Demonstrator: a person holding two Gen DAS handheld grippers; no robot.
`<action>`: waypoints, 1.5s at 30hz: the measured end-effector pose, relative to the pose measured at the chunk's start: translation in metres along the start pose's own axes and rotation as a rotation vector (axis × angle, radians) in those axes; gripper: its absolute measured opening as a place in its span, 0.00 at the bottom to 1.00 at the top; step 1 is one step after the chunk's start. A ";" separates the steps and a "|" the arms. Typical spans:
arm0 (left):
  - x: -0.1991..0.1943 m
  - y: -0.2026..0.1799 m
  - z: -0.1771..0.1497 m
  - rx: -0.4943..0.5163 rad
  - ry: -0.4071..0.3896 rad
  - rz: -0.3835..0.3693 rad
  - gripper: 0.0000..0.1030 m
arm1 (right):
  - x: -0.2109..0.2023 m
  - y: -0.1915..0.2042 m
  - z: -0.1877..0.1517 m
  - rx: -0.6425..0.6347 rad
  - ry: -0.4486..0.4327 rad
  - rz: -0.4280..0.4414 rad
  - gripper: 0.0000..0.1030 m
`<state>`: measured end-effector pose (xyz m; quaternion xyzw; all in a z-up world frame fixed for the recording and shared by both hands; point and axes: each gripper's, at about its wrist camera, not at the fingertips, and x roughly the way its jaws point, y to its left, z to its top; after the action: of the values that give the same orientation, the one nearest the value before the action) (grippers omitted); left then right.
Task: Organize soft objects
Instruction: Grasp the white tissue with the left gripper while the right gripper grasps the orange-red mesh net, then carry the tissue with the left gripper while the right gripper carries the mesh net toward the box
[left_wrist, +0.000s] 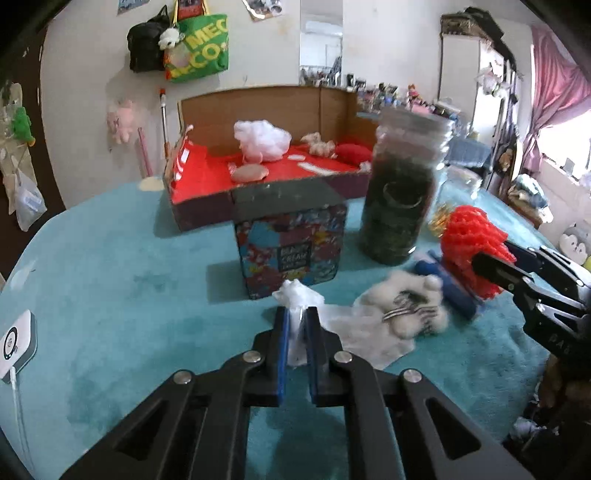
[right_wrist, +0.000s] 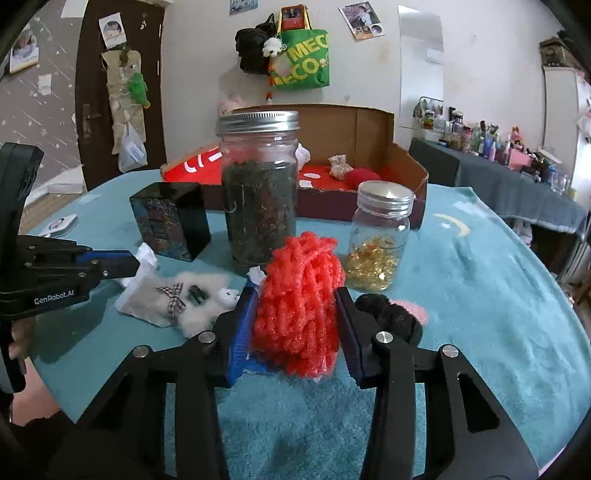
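Note:
My left gripper (left_wrist: 297, 314) is shut on a corner of a clear plastic bag (left_wrist: 369, 339) that lies on the teal blanket with a white fluffy toy (left_wrist: 402, 306) inside; the right wrist view shows that gripper (right_wrist: 125, 264) at the left and the bag (right_wrist: 147, 299). My right gripper (right_wrist: 295, 295) is shut on a red foam net (right_wrist: 299, 306), its blue pads pressing both sides. From the left wrist view the net (left_wrist: 465, 236) and right gripper (left_wrist: 491, 266) sit at the right. Behind stands an open cardboard box (left_wrist: 207, 173) lined red, holding white fluff (left_wrist: 260, 140) and other soft bits.
A tall jar of dark leaves (right_wrist: 258, 199), a small jar of gold bits (right_wrist: 380, 236) and a patterned tin (right_wrist: 170, 221) stand between the grippers and the box. A black scrunchie (right_wrist: 391, 314) and a pink fluffy piece (right_wrist: 410, 308) lie right of my right gripper.

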<state>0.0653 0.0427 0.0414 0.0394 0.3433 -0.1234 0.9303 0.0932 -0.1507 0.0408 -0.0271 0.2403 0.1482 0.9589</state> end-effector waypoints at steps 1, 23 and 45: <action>-0.002 -0.001 0.001 -0.004 -0.010 -0.003 0.08 | -0.004 0.000 0.001 0.003 -0.017 0.005 0.35; -0.016 -0.032 0.030 0.029 -0.117 -0.108 0.08 | -0.015 -0.004 0.011 0.020 -0.056 0.031 0.35; -0.007 -0.043 0.028 0.024 -0.093 -0.157 0.08 | -0.012 -0.001 0.010 0.010 -0.040 0.039 0.35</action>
<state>0.0667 -0.0023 0.0675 0.0175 0.3003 -0.2016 0.9321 0.0875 -0.1535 0.0551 -0.0146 0.2223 0.1660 0.9606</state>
